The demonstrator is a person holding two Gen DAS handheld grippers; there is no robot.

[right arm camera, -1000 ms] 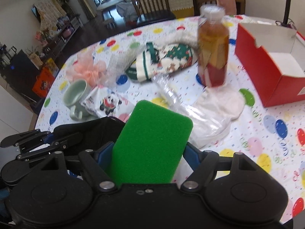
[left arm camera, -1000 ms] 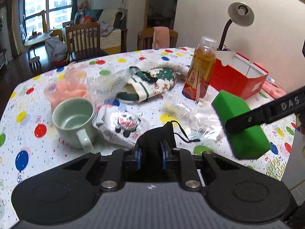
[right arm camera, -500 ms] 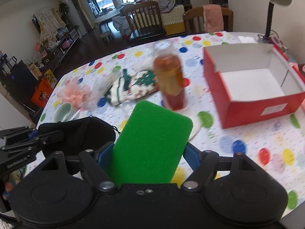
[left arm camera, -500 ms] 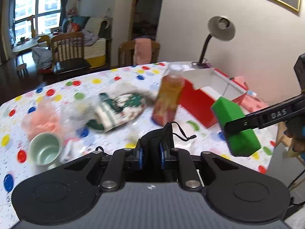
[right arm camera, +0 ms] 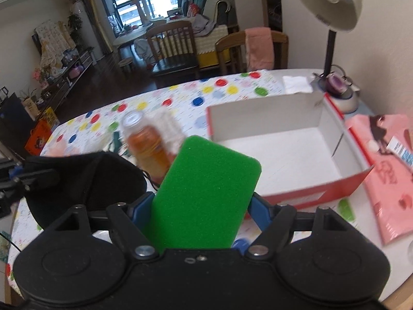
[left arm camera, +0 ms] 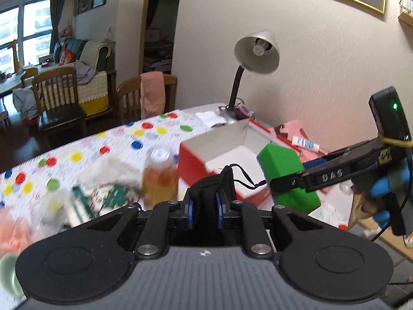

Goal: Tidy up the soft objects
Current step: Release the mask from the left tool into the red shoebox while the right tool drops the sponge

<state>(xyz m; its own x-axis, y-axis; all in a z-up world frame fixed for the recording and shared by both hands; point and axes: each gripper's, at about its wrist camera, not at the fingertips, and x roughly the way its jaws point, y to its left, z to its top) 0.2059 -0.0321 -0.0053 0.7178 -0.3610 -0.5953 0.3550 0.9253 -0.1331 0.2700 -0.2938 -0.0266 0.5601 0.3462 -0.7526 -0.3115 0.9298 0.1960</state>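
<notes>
A: Starting with the left wrist view, what is the left gripper [left arm camera: 204, 208] doing?

B: Its jaws are nearly together, pinching a black face mask [left arm camera: 215, 184] between the blue pads; the mask's ear loop is dangling off to the right. Past it, the red box [left arm camera: 204, 165] is sitting open on the desk [left arm camera: 124, 139], and a bottle of amber liquid [left arm camera: 160, 178] is standing just left of the box.

A: And the other side?

B: The right gripper [left arm camera: 286, 180] is reaching in from the right, gripping a green sponge [left arm camera: 284, 162] up in the air, in front of the near right corner of the box. A hand with blue fingertips [left arm camera: 382, 193] is holding its handle.

A: Now the right wrist view.

B: The sponge [right arm camera: 206, 196] is filling the wide gap between the right gripper's [right arm camera: 201, 206] jaws, and both blue pads are pressing its sides. The box [right arm camera: 289, 149] is lying ahead and to the right, white inside. The mask [right arm camera: 85, 180] is hanging at the left, held by the left gripper [right arm camera: 28, 178]. A lamp [right arm camera: 330, 18] is standing behind the box.
</notes>
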